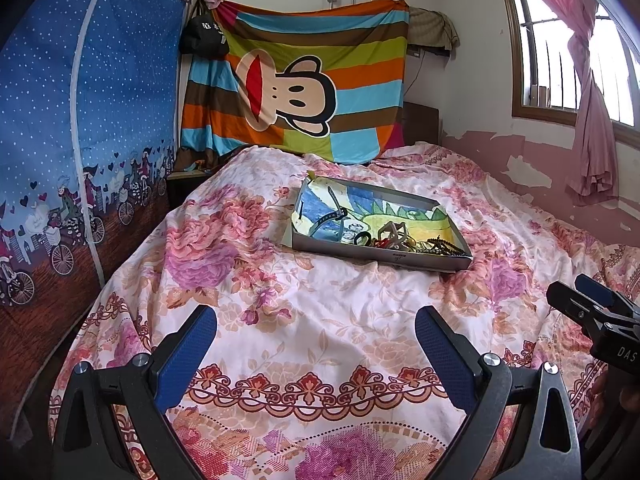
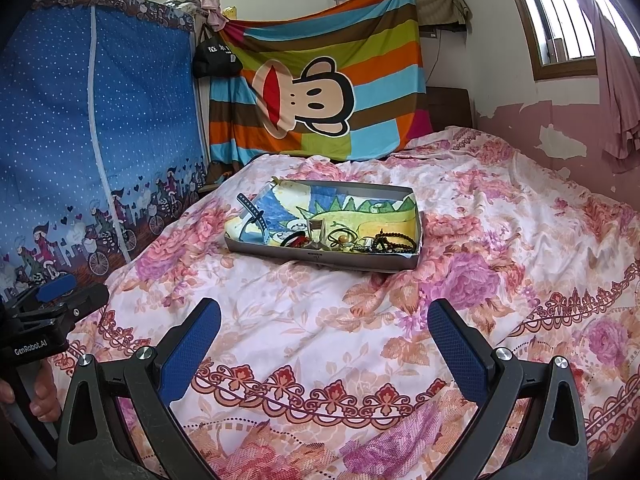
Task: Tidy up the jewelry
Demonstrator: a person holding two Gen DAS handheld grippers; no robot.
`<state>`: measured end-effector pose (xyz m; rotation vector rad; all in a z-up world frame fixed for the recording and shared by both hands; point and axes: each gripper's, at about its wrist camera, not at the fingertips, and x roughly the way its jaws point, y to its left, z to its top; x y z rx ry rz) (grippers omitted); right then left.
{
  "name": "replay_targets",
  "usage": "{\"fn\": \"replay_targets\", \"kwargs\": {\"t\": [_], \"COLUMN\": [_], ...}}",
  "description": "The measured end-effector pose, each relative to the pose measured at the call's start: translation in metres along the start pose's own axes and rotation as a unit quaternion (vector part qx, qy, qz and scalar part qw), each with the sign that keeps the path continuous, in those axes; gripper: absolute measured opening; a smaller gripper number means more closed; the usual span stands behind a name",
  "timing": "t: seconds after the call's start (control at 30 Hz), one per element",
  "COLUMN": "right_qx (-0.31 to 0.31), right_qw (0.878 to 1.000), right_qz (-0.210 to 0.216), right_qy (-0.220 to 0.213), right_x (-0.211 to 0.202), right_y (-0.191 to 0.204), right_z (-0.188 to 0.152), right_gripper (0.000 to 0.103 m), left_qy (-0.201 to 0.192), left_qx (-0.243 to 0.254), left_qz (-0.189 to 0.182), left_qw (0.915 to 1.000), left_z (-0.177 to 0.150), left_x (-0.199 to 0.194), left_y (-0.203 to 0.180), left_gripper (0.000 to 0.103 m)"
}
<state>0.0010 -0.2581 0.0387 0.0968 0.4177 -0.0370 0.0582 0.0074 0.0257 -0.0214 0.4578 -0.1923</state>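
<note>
A shallow grey tray (image 2: 320,255) lies on the flowered bedspread (image 2: 304,320) near the middle of the bed, lined with a dinosaur drawing (image 2: 360,212). Jewelry is heaped at its near right: dark beaded bracelets (image 2: 394,244), black hair ties (image 2: 292,238), and what may be a clip, too tangled to tell. A blue watch strap (image 2: 254,210) pokes over the left wall. The left gripper (image 1: 316,344) and right gripper (image 2: 324,340) hover well short of the tray, jaws wide, holding nothing.
</note>
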Motion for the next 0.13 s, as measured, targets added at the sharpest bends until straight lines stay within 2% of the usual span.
{"fn": "replay_targets", "kwargs": {"t": [0.13], "right_qx": [0.001], "right_qw": [1.0], "right_qz": [0.0], "right_qy": [0.002], "right_x": [0.0002], "right_y": [0.0014], "right_z": [-0.0025], "right_gripper": [0.102], "left_qy": [0.0], "left_qx": [0.001], "left_qz": [-0.001], "left_qw": [1.0], "left_z": [0.0001], "left_x": [0.0002], "left_y": [0.0], "left_gripper": [0.1]}}
